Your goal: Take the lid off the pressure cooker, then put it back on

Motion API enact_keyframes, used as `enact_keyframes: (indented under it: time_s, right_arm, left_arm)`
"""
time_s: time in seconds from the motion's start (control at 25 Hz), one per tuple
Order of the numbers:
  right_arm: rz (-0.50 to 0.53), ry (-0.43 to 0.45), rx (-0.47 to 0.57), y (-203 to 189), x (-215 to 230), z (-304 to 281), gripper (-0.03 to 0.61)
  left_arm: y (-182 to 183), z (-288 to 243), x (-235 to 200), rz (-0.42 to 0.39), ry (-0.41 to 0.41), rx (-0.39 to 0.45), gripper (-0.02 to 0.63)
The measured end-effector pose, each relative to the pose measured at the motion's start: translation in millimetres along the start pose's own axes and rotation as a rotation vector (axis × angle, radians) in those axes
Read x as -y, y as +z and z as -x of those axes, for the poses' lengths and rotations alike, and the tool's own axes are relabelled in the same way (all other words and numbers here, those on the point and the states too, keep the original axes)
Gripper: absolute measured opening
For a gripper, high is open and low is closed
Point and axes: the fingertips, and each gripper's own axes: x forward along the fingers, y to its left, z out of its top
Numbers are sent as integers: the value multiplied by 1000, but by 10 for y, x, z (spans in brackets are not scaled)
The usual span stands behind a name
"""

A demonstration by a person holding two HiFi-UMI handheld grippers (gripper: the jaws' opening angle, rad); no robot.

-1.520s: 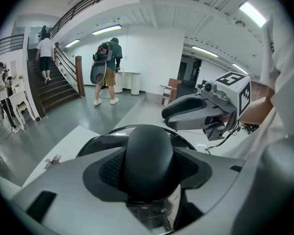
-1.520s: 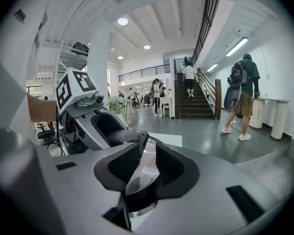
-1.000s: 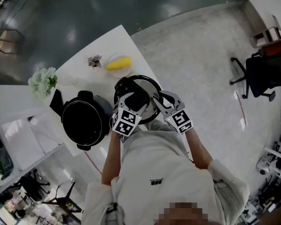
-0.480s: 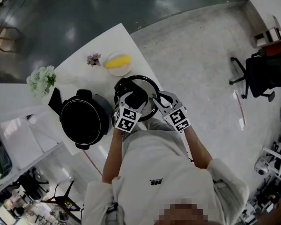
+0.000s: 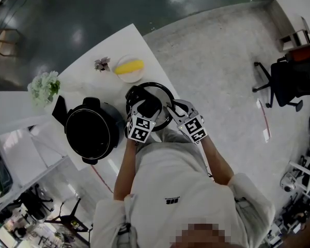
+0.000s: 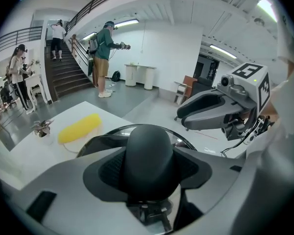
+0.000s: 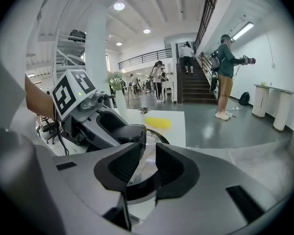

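Note:
The open black pressure cooker (image 5: 90,132) stands on the white table (image 5: 113,48). Its glass lid (image 5: 158,92), with a black rim, is just right of it, over the table's near corner. My left gripper (image 5: 150,108) is shut on the lid's black knob (image 6: 149,151), which fills the space between the jaws. From the right, my right gripper (image 5: 170,110) closes on the lid's rim (image 7: 160,137), and the rim runs between its pads (image 7: 121,166). I cannot tell whether the lid touches the table.
A yellow item on a plate (image 5: 129,67) and a small dried sprig (image 5: 102,64) lie at the far side of the table. White flowers (image 5: 43,87) stand at the left. Grey floor drops off right of the table; an office chair (image 5: 289,81) stands far right.
Both grippers have sunk a little with the lid held between them. The lid stays right of the cooker, and the jaws look unchanged.

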Motion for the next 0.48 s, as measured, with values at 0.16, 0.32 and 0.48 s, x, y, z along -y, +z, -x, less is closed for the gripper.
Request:
enact_keyframes:
  time_s: [0.16, 0.32, 0.48]
  right_arm:
    - [-3, 1, -10, -84, 14, -58, 106]
    - [0, 0, -24, -175, 28, -98, 106]
    - [5, -2, -36, -267, 42, -139, 106]
  left_arm:
    - [-90, -68, -39, 21, 12, -10, 287]
    - [-144, -103, -64, 26, 24, -16, 287]
    - [-175, -138, -98, 29, 36, -19, 287]
